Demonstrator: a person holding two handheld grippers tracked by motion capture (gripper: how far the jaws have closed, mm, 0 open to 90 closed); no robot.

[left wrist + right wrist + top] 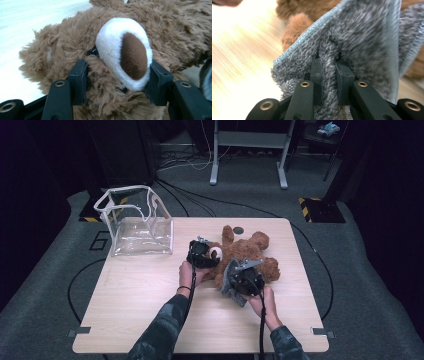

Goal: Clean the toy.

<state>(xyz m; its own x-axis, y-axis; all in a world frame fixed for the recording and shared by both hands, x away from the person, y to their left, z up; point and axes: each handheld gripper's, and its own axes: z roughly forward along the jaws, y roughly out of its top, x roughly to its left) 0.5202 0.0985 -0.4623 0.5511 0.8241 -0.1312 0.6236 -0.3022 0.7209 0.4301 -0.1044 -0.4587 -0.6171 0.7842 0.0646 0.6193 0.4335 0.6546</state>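
A brown plush teddy bear [246, 251] lies in the middle of the wooden table [140, 290]. My left gripper [209, 255] is shut on the bear's snout, and the left gripper view shows its pads [79, 75] pressing both sides of the white muzzle with its brown nose [133, 55]. My right gripper [239, 272] is shut on a fold of a grey cloth [230, 279], held over the bear's lower body. In the right gripper view the grey cloth [362, 42] bunches between the pads [316, 72], with the bear's brown fur [294, 22] behind it.
A clear plastic bag [134, 222] with white trim stands open at the table's back left corner. A small dark round disc [239, 230] lies on the table behind the bear. Cables and a metal stand [249, 150] are on the floor beyond.
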